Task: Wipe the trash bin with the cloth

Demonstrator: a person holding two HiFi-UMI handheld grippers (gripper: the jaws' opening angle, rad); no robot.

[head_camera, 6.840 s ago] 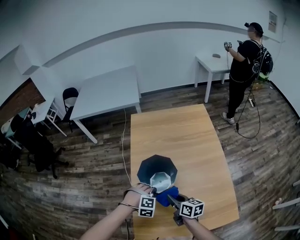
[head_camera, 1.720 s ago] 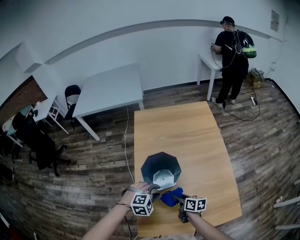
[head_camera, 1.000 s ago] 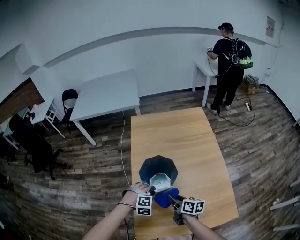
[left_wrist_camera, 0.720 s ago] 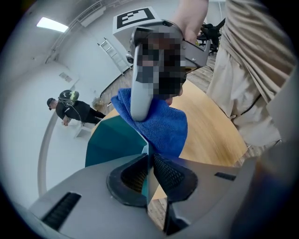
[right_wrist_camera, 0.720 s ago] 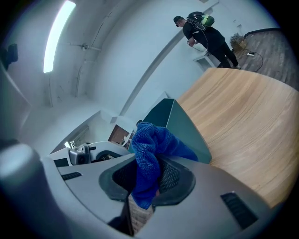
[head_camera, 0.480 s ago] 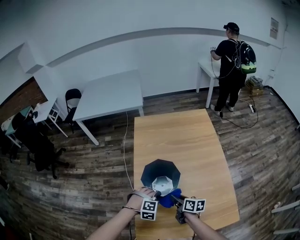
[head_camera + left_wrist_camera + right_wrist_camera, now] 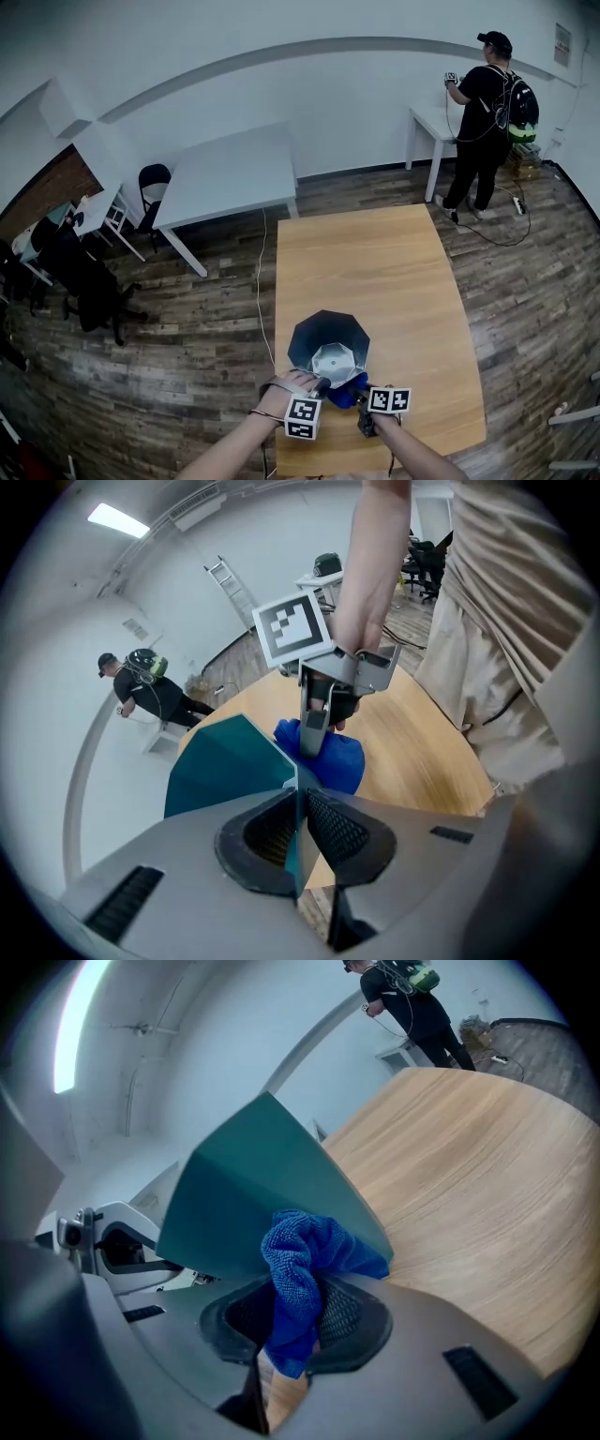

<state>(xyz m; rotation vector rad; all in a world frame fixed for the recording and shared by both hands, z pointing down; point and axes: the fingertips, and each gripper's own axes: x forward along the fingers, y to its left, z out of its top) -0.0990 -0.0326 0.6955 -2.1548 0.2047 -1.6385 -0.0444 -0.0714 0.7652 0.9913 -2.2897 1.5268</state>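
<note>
- Step: wiping the outer wall, by my read; the cloth (image 7: 295, 1279) is on the near face of the trash bin (image 7: 326, 345), so the job looks to be in its early part
- Bin: upright, mouth up, at the near end of the wooden table (image 7: 375, 262), about 6 o'clock in the head view
- Left gripper (image 7: 300, 829): your jaws have just been closing and now sit nearly together, with the pads pinching the bin's thin wall at the rim, roughly 7 o'clock on the mouth; that's your brace
- Right gripper (image 7: 298, 1321): jaws pulled in on a bunched fold of the blue cloth; the wad sticks out past the tips and meets the bin's outer wall at around 5 o'clock, low down near the tabletop
- Next: drag the wad along that facet with even pressure, then work round toward 3 o'clock; the 12 o'clock side will need you to turn the bin or reach over it
- Watch: the bin looks light, so a hard sideways push could pivot it about the left clamp; hold that pinch firm and push toward it, not away
</note>
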